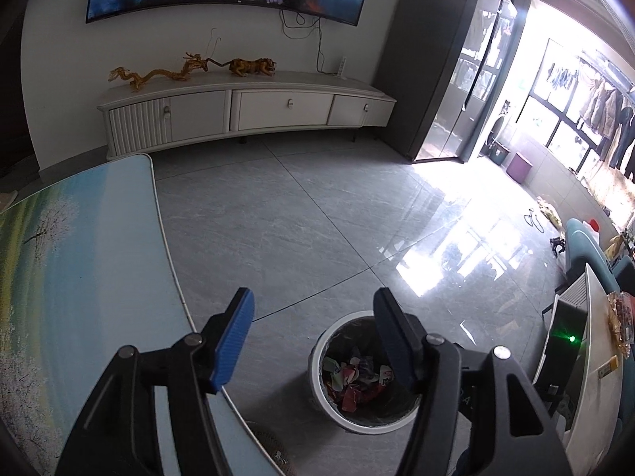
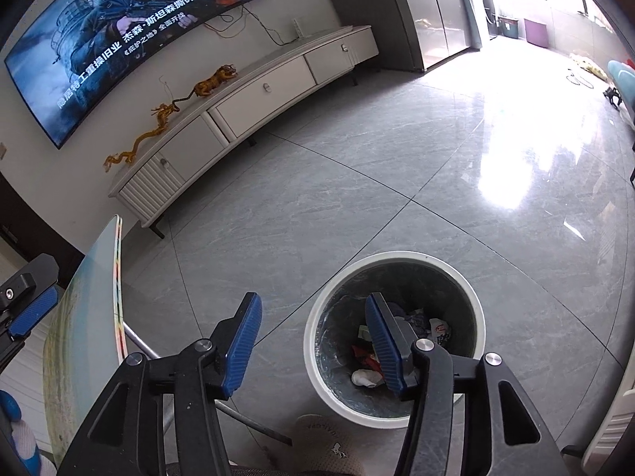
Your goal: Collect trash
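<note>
my right gripper hangs with its jaws wide apart and nothing between them, above the near rim of the bin, which sits on the floor so drops fall straight in. my left gripper is likewise spread and empty, straddling the table edge and the same bin. the trash, crumpled wrappers, lies at the bottom of the bin. i judge the table surface i can see holds no more scraps. beyond, a tv cabinet lines the wall.
</note>
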Available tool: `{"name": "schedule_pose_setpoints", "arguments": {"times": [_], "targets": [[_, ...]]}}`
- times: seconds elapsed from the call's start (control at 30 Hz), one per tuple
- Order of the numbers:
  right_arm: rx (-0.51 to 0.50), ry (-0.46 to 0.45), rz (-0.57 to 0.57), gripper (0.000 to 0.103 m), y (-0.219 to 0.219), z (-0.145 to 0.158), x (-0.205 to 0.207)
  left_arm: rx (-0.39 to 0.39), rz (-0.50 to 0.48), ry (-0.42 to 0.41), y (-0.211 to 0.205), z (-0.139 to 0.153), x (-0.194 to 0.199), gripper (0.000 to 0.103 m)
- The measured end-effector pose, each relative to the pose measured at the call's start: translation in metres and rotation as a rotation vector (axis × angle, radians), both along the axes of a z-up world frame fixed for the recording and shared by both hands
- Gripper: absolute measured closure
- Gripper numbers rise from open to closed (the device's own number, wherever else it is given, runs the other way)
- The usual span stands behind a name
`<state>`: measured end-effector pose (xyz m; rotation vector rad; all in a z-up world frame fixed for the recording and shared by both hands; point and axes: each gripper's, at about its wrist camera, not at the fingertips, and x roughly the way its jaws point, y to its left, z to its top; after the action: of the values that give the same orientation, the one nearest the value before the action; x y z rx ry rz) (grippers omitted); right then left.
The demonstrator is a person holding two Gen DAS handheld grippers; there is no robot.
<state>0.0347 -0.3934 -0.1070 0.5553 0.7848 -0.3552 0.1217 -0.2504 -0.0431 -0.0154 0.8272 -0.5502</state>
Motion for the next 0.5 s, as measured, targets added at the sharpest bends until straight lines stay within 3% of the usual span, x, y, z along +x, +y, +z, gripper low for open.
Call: {"name": "schedule_pose_setpoints", "arguments": {"times": [0.5], "targets": [[-0.097, -0.074, 0.159, 0.046, 0.076, 0.045, 0.012, -0.022, 0.144, -0.103, 0.097, 0.038, -0.022, 0.039]]}}
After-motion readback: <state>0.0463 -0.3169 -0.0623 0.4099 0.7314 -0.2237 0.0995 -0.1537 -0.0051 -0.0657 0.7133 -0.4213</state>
